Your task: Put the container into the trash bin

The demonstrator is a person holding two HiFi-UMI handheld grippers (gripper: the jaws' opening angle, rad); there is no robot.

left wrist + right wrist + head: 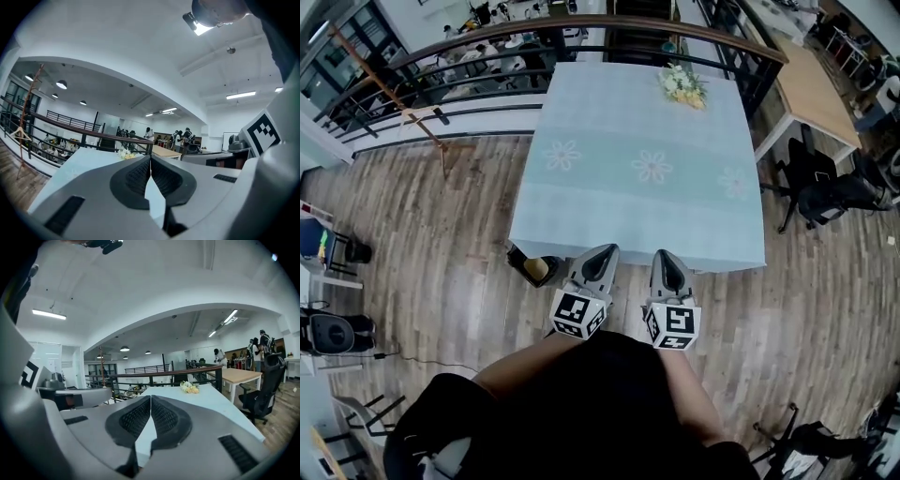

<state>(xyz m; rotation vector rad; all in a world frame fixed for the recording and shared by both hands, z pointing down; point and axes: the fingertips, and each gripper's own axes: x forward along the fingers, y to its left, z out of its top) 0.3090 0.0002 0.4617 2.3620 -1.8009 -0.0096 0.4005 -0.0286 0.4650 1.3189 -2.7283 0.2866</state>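
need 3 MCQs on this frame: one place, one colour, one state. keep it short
1. Where do the flowers lie on the tablecloth?
A. near-left corner
B. far-right corner
C. centre

2. Tablecloth colour?
A. red
B. light blue
C. black

3. Left gripper and right gripper?
A. both shut, empty
B. both open
C. left holds a cup

Answers:
1 B, they sit at the far-right corner by the railing.
2 B, the cloth is pale blue.
3 A, each gripper view shows jaws together with nothing between.

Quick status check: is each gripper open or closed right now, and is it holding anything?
Left gripper: closed, jaw tips touching, holding nothing.
Right gripper: closed, jaw tips touching, holding nothing.
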